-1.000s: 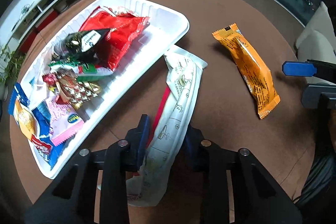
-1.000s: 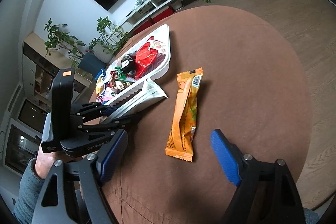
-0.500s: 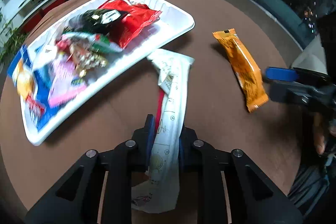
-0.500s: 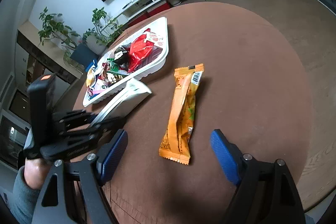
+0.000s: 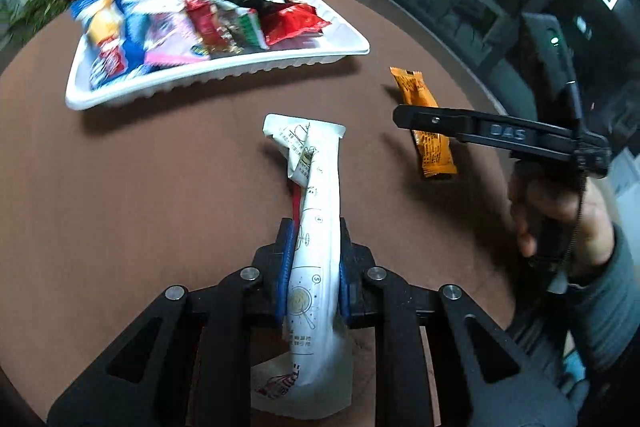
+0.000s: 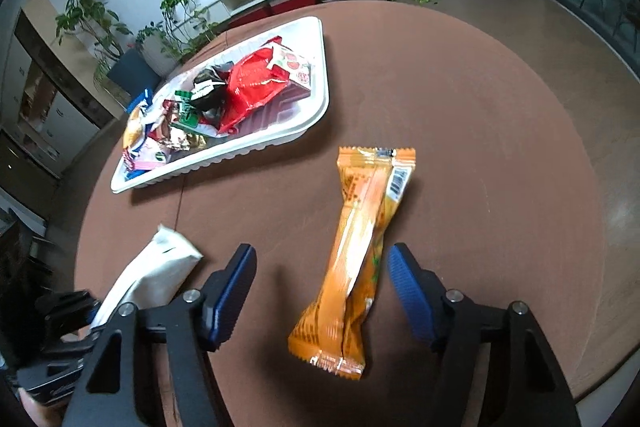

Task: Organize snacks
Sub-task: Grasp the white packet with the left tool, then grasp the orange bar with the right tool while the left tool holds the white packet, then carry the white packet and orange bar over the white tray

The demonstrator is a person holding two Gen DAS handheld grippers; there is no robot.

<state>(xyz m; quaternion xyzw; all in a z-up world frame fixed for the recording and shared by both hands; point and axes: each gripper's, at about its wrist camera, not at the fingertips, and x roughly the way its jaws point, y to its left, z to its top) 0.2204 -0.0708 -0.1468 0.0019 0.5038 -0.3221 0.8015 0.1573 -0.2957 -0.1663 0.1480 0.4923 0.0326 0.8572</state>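
My left gripper (image 5: 314,267) is shut on a long white snack packet (image 5: 318,227), which sticks out ahead over the brown round table (image 5: 140,187). The same white packet (image 6: 152,275) shows at the lower left of the right wrist view. An orange snack bar (image 6: 360,255) lies flat on the table between the blue pads of my right gripper (image 6: 320,291); its jaws are closing and the pads stand apart from the wrapper. In the left wrist view the orange bar (image 5: 424,123) lies partly behind that gripper. A white tray (image 6: 316,107) with several snack packs sits farther back.
The tray (image 5: 224,73) lies ahead and to the left in the left wrist view. A hand in a grey sleeve (image 5: 560,211) holds the right gripper at the right. The table edge (image 6: 592,367) runs close on the right; potted plants (image 6: 176,15) and a low TV unit stand beyond.
The left gripper closed on the white packet and drew it back from the tray, rolling as it went. The right gripper came in over the orange bar and its jaws narrowed.
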